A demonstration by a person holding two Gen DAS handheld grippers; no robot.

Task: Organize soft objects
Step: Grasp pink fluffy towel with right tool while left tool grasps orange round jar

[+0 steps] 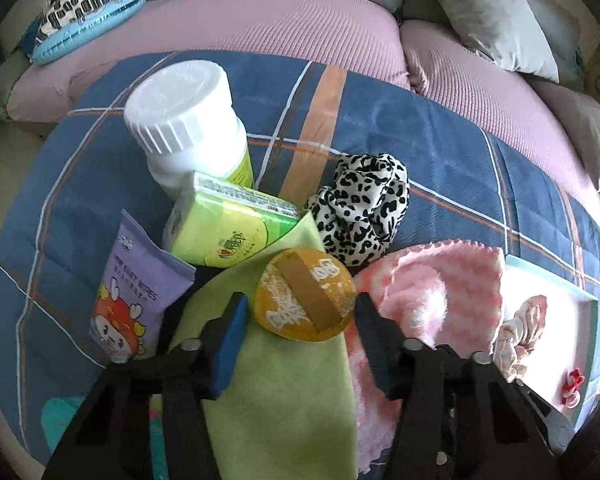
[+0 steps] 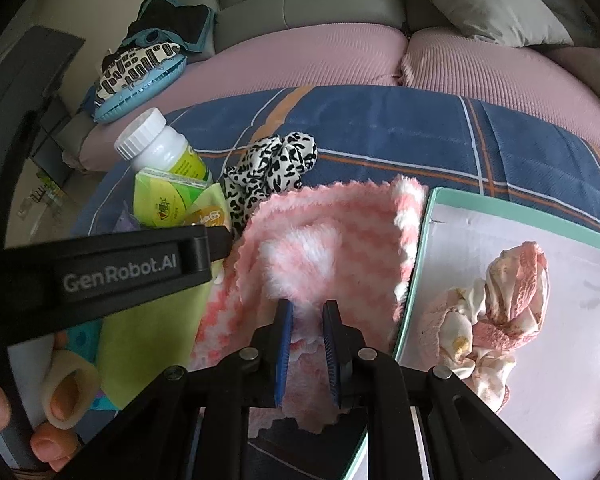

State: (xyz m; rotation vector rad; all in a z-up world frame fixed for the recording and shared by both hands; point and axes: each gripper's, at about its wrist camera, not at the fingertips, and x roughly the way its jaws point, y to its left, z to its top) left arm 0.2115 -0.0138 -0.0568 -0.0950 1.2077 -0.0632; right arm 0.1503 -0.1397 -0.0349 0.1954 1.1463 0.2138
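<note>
A round yellow powder puff (image 1: 304, 300) lies on a green cloth (image 1: 284, 380), between the fingers of my left gripper (image 1: 300, 304). The fingers stand close to its sides, and a thin gap shows at the left pad, so the gripper is open. My right gripper (image 2: 308, 312) is shut on a fold of the fluffy pink-and-white cloth (image 2: 332, 240), beside the white tray (image 2: 480, 240). A pink-and-cream scrunchie (image 2: 500, 304) lies in that tray. A leopard-print scrunchie (image 1: 360, 208) sits on the blanket behind the puff.
A white bottle (image 1: 188, 120), a green tissue pack (image 1: 228, 228) and a purple wipes pack (image 1: 132, 292) crowd the left. All rest on a blue plaid blanket (image 1: 460, 160) before pink sofa cushions (image 1: 260, 20). A person's fingers (image 2: 64, 392) show at lower left.
</note>
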